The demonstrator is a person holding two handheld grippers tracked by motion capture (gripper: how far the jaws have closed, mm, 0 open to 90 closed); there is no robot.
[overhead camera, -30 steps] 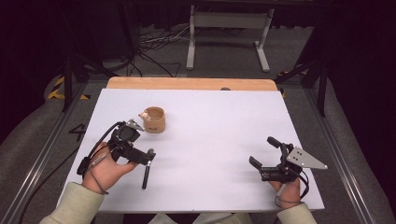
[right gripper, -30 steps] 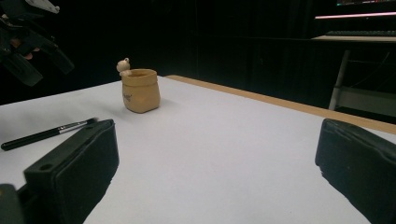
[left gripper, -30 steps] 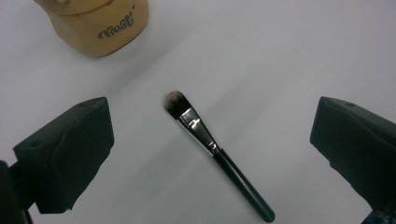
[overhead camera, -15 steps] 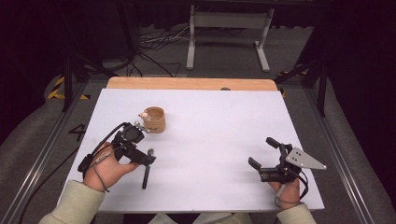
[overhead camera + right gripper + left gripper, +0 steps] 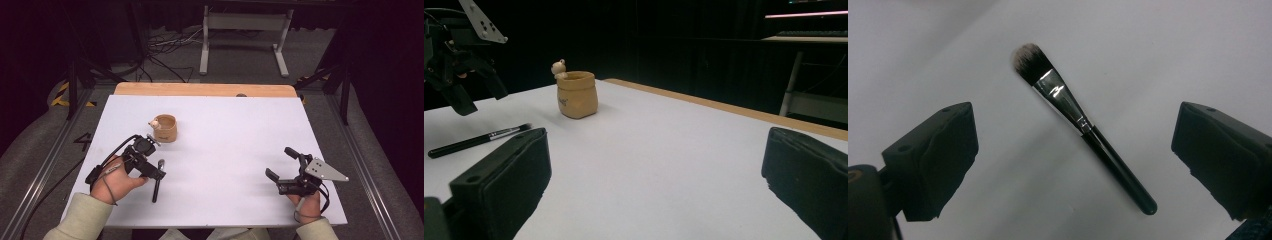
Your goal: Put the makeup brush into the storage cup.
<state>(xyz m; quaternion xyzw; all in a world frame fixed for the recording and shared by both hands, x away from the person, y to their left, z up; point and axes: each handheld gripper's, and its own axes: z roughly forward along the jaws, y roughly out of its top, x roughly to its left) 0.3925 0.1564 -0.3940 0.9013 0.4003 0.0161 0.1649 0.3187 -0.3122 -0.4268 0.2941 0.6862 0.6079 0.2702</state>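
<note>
The makeup brush point(image 5: 1083, 127) lies flat on the white table point(image 5: 240, 135), bracketed by the wide-open jaws of the left gripper point(image 5: 1073, 150), which hangs over it pointing down. It looks light, stiff and slim, likely to roll, so its black handle seems the best hold. The right gripper point(image 5: 281, 167) rests near the table's right edge, jaws spread and empty, facing the tan pot point(image 5: 576, 94).

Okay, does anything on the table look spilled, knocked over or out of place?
Nothing stands out. The tan pot stands upright, and the makeup brush lies flat on the white table, intact, between the left gripper's open fingers.
</note>
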